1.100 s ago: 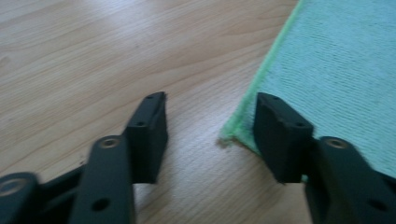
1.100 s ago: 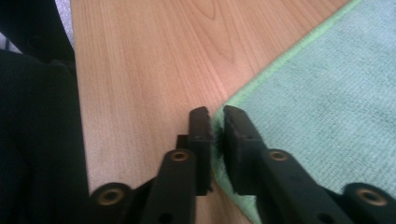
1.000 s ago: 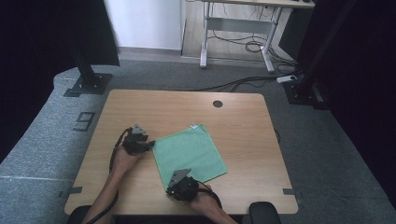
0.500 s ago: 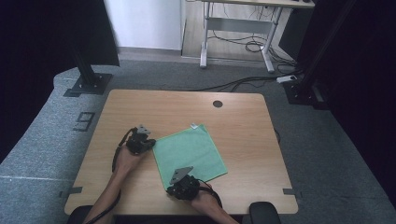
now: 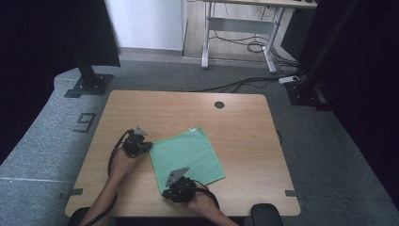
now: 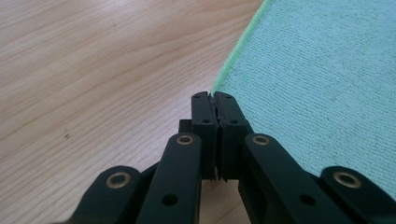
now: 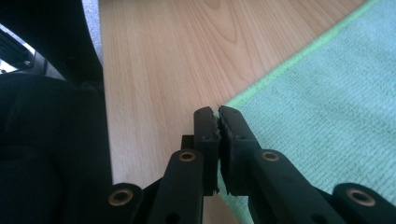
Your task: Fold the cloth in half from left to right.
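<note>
A green cloth [image 5: 188,155] lies flat on the wooden table [image 5: 244,136], turned like a diamond. My left gripper [image 5: 148,147] sits at the cloth's left corner. In the left gripper view its jaws [image 6: 213,95] are pressed together right on the cloth's edge [image 6: 317,70]. My right gripper [image 5: 165,189] sits at the cloth's near corner, close to the table's front edge. In the right gripper view its jaws [image 7: 217,112] are closed on the very tip of the cloth [image 7: 336,93]. Both hands rest low on the tabletop.
A small white tag [image 5: 192,128] marks the cloth's far corner. A round cable hole [image 5: 219,104] sits near the table's back edge. The table's front edge [image 7: 105,93] runs just left of my right gripper's jaws. Beyond the table stand black stands [image 5: 87,80] and desk legs [image 5: 205,42].
</note>
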`<control>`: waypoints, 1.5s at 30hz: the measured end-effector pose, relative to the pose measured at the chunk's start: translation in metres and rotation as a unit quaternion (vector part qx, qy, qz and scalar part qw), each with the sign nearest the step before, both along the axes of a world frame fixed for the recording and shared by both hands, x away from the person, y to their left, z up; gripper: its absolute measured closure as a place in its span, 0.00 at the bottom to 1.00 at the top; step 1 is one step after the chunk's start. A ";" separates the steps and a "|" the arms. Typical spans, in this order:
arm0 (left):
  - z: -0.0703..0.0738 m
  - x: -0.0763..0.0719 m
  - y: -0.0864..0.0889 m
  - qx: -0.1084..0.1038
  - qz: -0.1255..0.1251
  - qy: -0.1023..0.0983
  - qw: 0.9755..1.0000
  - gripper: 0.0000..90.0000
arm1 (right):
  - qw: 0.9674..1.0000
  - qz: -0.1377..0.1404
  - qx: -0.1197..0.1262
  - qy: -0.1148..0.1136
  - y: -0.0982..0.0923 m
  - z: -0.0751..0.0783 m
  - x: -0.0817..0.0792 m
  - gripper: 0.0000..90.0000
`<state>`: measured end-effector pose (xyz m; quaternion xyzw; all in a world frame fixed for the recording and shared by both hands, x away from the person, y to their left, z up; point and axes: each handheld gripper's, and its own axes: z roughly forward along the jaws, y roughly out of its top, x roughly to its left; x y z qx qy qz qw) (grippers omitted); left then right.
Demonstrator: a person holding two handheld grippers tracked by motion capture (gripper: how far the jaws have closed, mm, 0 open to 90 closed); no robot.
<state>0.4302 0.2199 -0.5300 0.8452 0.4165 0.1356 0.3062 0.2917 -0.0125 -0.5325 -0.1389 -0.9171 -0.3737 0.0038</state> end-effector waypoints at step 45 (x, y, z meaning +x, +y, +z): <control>0.059 0.023 -0.016 -0.047 0.005 -0.008 0.999 0.97 | 0.996 -0.069 0.045 -0.032 -0.051 0.042 0.015 0.95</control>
